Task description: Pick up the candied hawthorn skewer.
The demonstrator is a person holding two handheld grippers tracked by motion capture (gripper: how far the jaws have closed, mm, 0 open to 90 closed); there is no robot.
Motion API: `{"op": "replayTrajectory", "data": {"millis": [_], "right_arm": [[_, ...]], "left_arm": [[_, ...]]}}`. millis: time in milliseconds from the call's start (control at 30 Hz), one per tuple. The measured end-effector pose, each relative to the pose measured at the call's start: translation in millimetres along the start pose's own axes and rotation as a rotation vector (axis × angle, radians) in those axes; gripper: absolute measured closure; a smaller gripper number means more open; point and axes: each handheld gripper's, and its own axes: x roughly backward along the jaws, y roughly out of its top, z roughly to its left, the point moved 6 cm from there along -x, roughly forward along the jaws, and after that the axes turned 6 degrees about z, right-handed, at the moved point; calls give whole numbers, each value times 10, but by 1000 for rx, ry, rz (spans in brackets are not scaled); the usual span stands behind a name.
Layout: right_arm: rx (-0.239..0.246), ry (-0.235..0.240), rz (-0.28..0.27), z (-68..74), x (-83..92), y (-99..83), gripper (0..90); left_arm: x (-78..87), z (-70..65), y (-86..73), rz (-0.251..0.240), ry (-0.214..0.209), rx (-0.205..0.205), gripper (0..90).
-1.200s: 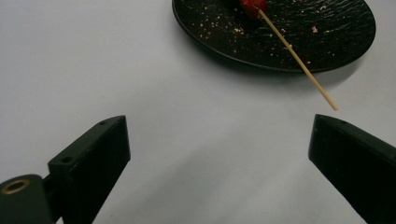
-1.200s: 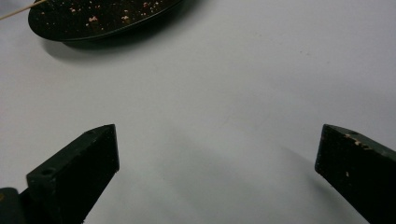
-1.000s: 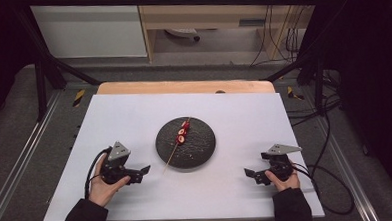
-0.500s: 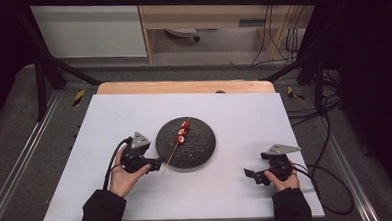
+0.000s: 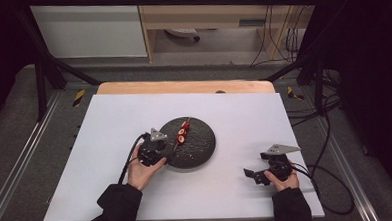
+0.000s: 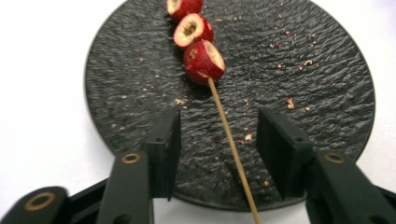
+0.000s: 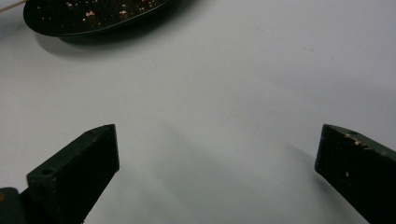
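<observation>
A round black plate sits in the middle of a white table. On the plate lies a thin wooden stick with red fruit pieces pushed onto it. The fruit pieces are cut open and look pale inside. Little crumbs are scattered over the plate.

The left gripper is at the left edge of the plate, held in the person's left hand. In the left gripper view, the bare end of the stick runs between the two black jaws. The jaws have just been closing in, but there is a gap on each side of the stick, so they do not pinch it yet. The stick pokes out past the near rim of the plate. The lowest fruit piece is just beyond the jaw tips.

The right gripper rests near the front right part of the table, well apart from the plate. In the right gripper view, its jaws are spread wide with bare white table between them. The plate's edge shows at the top left of that view.
</observation>
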Motion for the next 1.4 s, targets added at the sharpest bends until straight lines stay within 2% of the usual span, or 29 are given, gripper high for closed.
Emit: {"op": "replayTrajectory", "data": {"millis": [400,633,767,1033,1400], "right_arm": [[5,1,-1,-4,-11,1,9],[4,4,1,-2,-10,0,9],[5,3,0,-2,-12,1,9],[4,3,0,-1,-12,1,9],[-1,5,-1,4,-6,2,9]], "left_arm": [[-137,-42,-10,57,0,23,741],[-172,-48,-1,71,-15,71,799],[-168,-49,-3,75,0,82,841],[-116,-37,5,54,-1,83,876],[69,-36,19,-30,-28,79,880]]}}
